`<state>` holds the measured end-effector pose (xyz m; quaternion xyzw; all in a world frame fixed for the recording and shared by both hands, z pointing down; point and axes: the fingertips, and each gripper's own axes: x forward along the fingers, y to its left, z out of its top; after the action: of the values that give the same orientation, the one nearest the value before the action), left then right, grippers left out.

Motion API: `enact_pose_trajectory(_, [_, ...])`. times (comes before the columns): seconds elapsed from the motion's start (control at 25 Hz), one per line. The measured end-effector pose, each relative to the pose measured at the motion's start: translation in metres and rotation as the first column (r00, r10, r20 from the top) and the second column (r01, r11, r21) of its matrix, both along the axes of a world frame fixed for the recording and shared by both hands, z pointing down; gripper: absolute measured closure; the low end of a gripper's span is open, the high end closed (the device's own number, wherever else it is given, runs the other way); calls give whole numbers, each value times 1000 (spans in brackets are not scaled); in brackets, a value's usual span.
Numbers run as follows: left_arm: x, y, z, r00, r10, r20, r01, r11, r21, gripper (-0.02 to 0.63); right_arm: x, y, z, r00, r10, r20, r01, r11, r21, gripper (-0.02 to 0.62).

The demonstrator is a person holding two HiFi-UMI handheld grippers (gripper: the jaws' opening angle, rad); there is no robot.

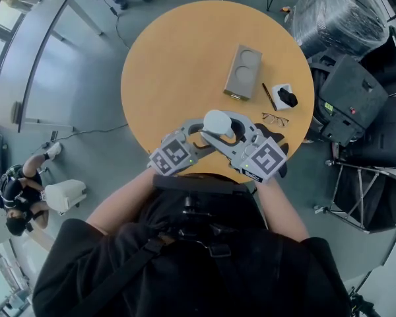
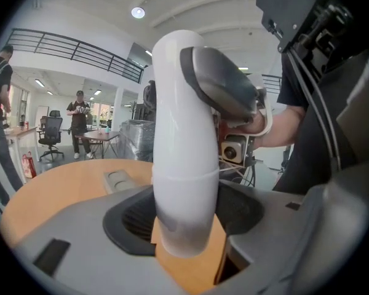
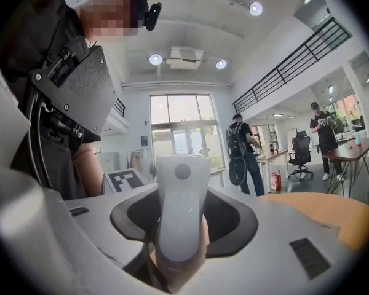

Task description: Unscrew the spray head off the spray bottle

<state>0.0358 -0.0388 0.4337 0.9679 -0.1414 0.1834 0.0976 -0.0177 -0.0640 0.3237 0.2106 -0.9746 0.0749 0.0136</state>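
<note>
Left gripper [image 2: 184, 220]: clamped on the white plastic spray bottle [image 2: 181, 134]. Its 2 dark pads press the lower body from either side, and the bottle rises upright out of the jaws.
Right gripper [image 3: 183, 232]: closed round the grey spray head [image 3: 181, 208], which stands squarely between its 2 jaws. The pads look to bear on both flanks, though contact on 1 side is hard to make out.
Bottle, relative to the grippers: held in the air between the 2, which meet it from opposite sides, with the round orange-brown wooden table [image 1: 152, 65] below them.
Head, relative to the left gripper: directly above its jaws, on top of the bottle.
Risk 1: the smooth round body may spin inside the left pads when the head is twisted, so the thread never loosens.
Risk 2: the right pads sit on a smooth, tapering shell and could slide off under torque, or squeeze the trigger.
Risk 3: as the thread lets go the bottle could lurch and tip, because only the left pads would be holding it.
</note>
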Motion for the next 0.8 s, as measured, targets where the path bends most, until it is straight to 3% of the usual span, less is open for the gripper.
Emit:
enact_pose_trajectory(0.2, [-2,8,-16,992,99,-75,-97,995,29,302,-2,8,-15,996,-65,61,65,998,-1,391])
enact_pose_trajectory(0.52, [-8,24,-39,951,275,-145,-272,962,41,304,-7,24,-36,962,-246,121,246,969,18,388])
enact_pose_trajectory(0.6, [-6,29,-44,930,331,-158,-330,943,34,304,-8,31,-41,940,-318,126,319,948,8,387])
enact_pose_trajectory(0.72, [-3,46,-53,878,441,-187,-450,893,-4,305,-8,46,-48,870,-471,147,477,879,-8,388])
enact_pose_trajectory(0.8, [-1,44,-54,879,442,-178,-450,893,-6,304,-7,45,-51,856,-502,126,507,862,-12,384])
